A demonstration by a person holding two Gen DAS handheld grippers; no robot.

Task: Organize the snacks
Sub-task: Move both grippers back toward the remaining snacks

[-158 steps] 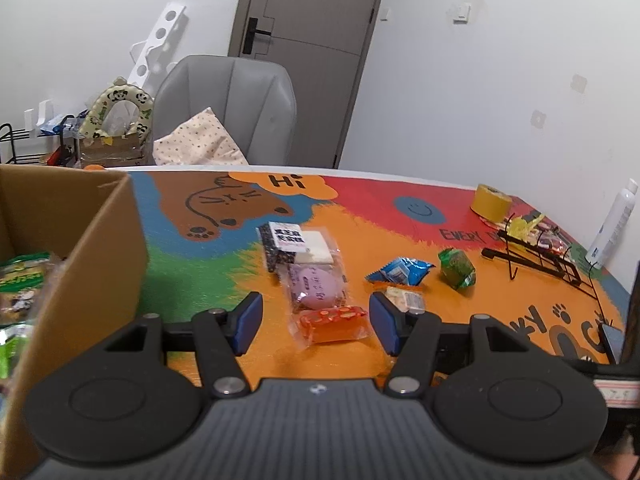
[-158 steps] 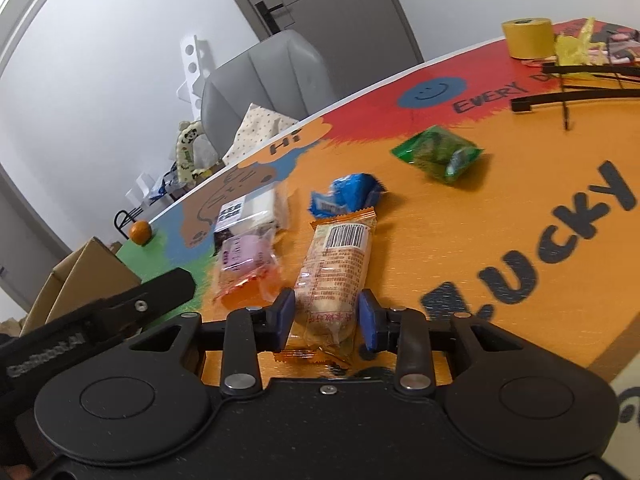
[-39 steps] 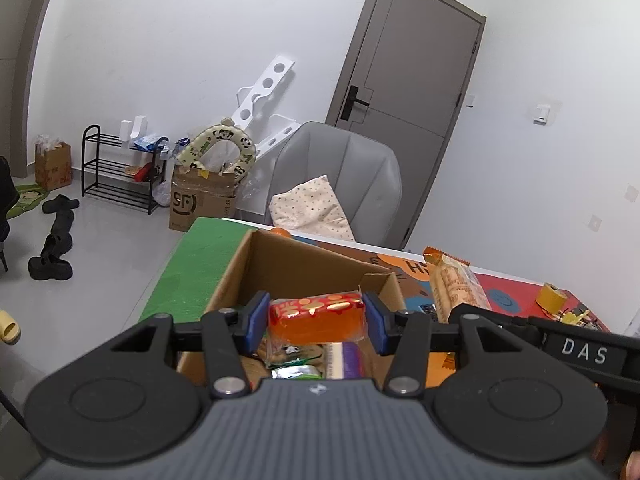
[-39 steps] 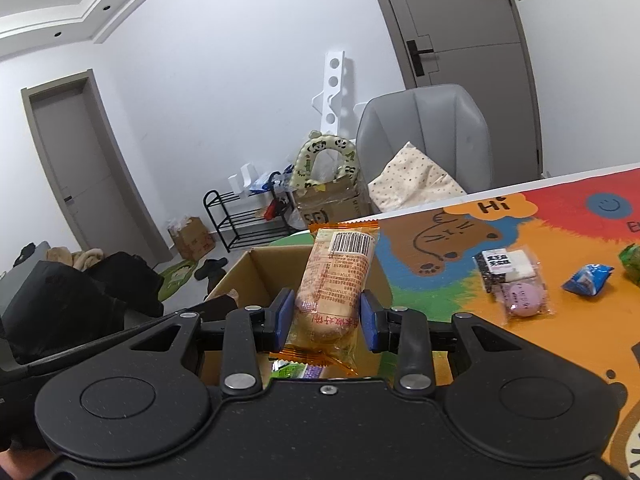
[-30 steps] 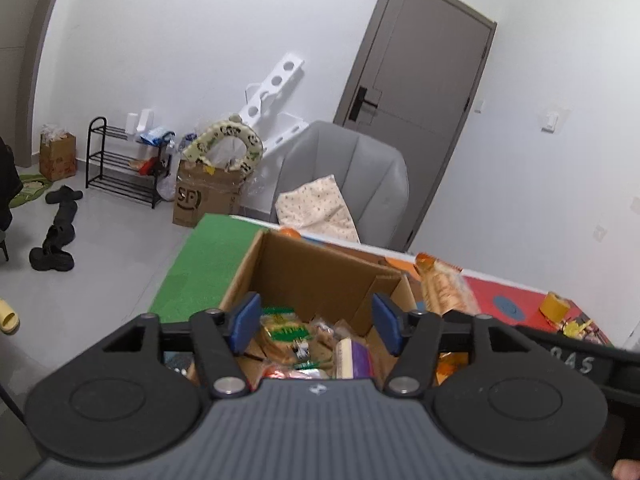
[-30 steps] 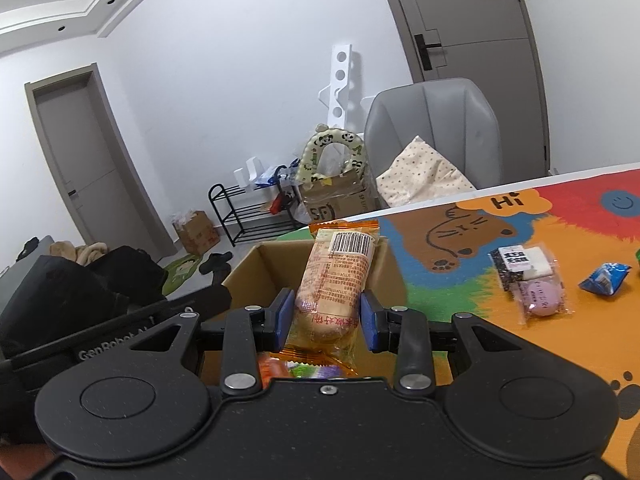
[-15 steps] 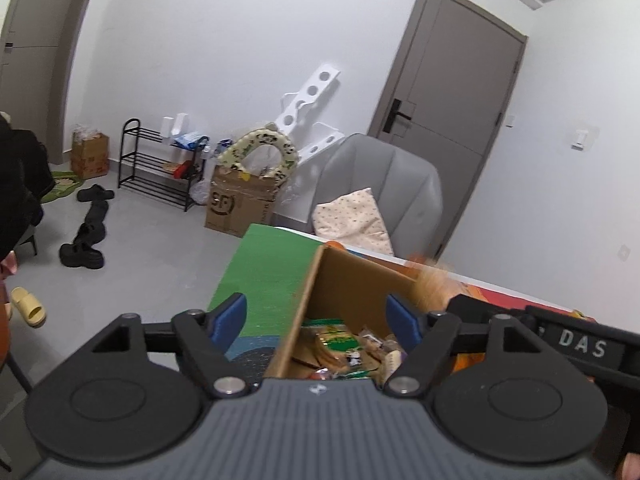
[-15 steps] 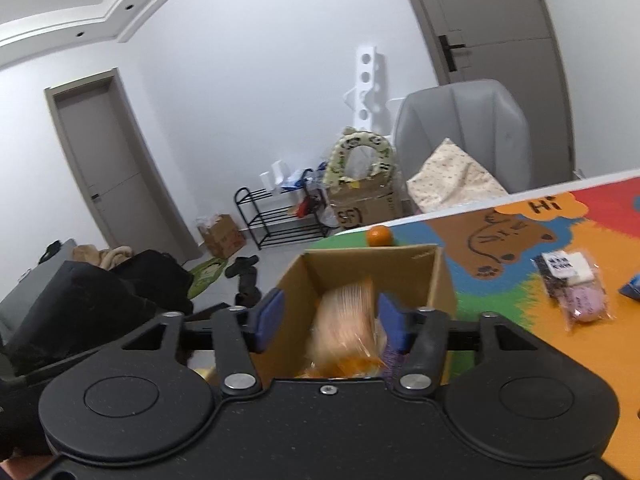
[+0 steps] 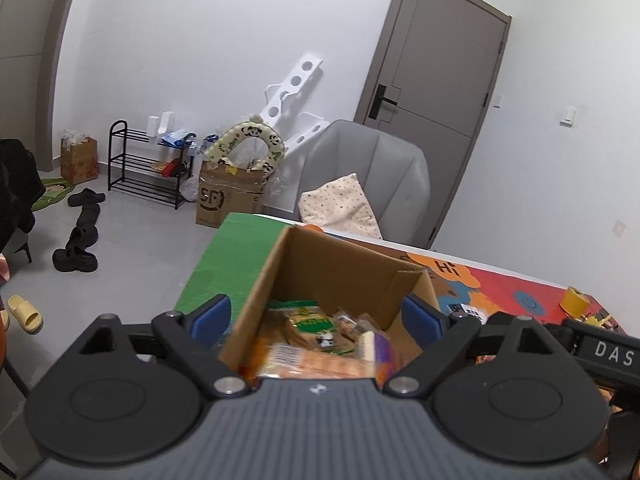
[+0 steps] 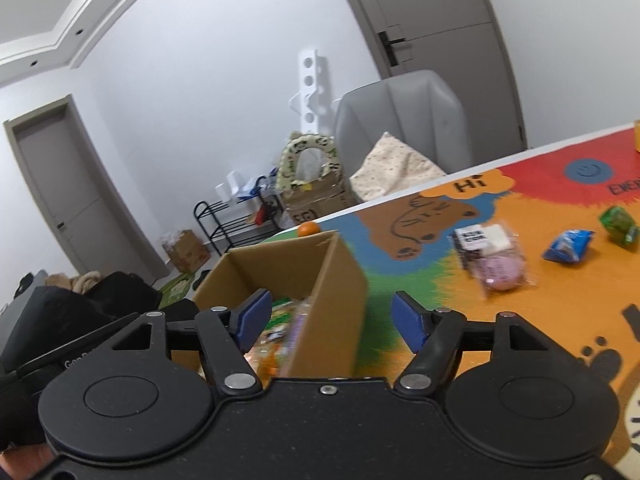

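An open cardboard box (image 9: 340, 264) holds several snack packets, with the biscuit packet (image 9: 316, 362) lying on top near its front. My left gripper (image 9: 316, 318) is open and empty above the box. My right gripper (image 10: 332, 320) is open and empty over the box's right wall (image 10: 328, 300). On the colourful mat lie a clear packet with a black-and-white and a pink snack (image 10: 490, 258), a blue packet (image 10: 568, 245) and a green packet (image 10: 619, 225).
An orange (image 10: 308, 229) sits behind the box at the table's far edge. A grey chair with a cushion (image 10: 404, 136) stands beyond the table. A yellow tape roll (image 9: 574, 299) is at the table's far right. The right gripper's body (image 9: 608, 346) is close at my right.
The left gripper let the orange-red snack fall into the box, then the right gripper opened and dropped the biscuit packet in. Both now stand wide open; the right has swung rightward.
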